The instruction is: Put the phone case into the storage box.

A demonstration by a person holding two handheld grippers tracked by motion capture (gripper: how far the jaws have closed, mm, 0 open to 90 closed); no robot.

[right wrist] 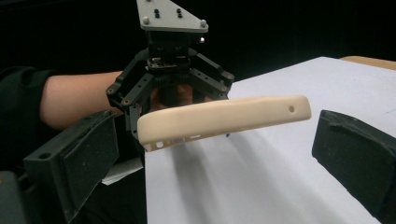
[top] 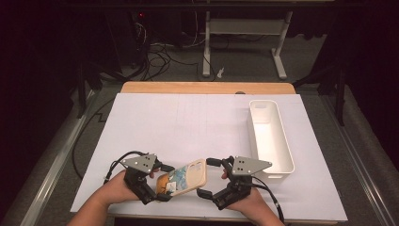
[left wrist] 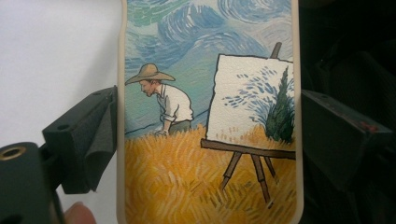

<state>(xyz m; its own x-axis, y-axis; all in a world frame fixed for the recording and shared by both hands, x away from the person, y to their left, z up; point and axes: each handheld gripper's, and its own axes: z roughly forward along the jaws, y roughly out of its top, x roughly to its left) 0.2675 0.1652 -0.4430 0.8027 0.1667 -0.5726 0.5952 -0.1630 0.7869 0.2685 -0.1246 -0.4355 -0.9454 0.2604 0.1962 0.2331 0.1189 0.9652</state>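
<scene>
The left gripper is pinching a cream phone case by its long edges, near the front edge of the white surface. In the left gripper view the two black jaws are pressing against the case's two sides, and the printed picture is facing the camera: a man in a straw hat bending in a yellow field beside an easel, under a swirling blue sky. A fingertip is showing at the bottom of that view.

The right gripper is sitting just to the right of the case with its jaws spread wide, touching nothing. In the right gripper view the case is hanging between and beyond the open jaws, lifted off the surface and tilted, its rim showing small cutouts and a hole. Behind it the left gripper with its grey plate is holding the far end, with the person's forearm reaching in from the left.

A long white bin is standing on the right side of the surface, well apart from both grippers.
</scene>
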